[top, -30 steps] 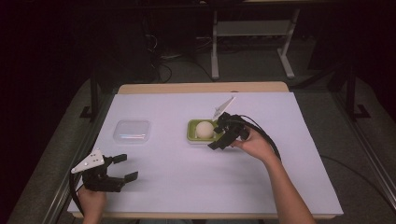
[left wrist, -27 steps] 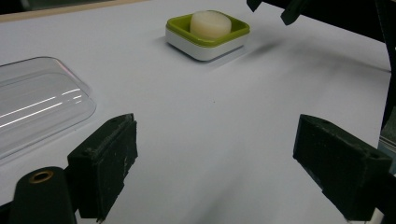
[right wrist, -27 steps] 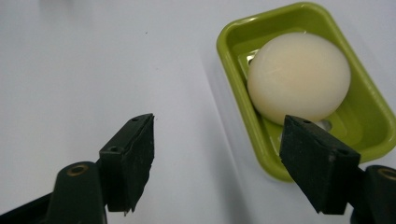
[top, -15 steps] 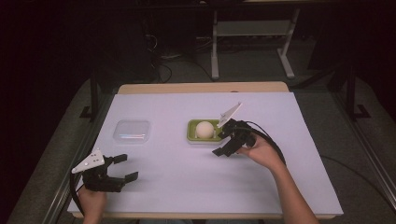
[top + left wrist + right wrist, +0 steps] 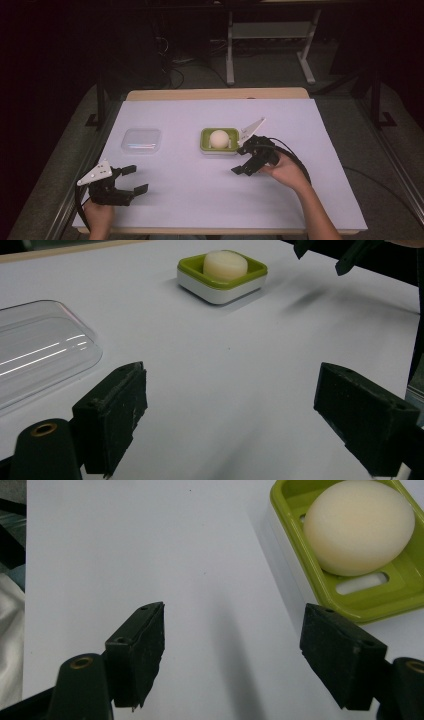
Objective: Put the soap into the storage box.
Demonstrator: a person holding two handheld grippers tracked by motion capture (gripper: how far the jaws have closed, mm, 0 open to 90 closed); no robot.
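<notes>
1. The left gripper (image 5: 131,179) sits at the near left of the table (image 5: 300,200), held low in the left hand (image 5: 97,216), its jaws spread wide with nothing between them.
2. The right gripper (image 5: 243,164) is held in the right hand (image 5: 285,171) just near and right of the green soap dish (image 5: 205,136), jaws parted and empty, pointing down-left.
3. The pale soap (image 5: 219,138) lies in the dish, mid-table.
4. A clear lid (image 5: 142,140) lies flat on the left, apart from the dish.
</notes>
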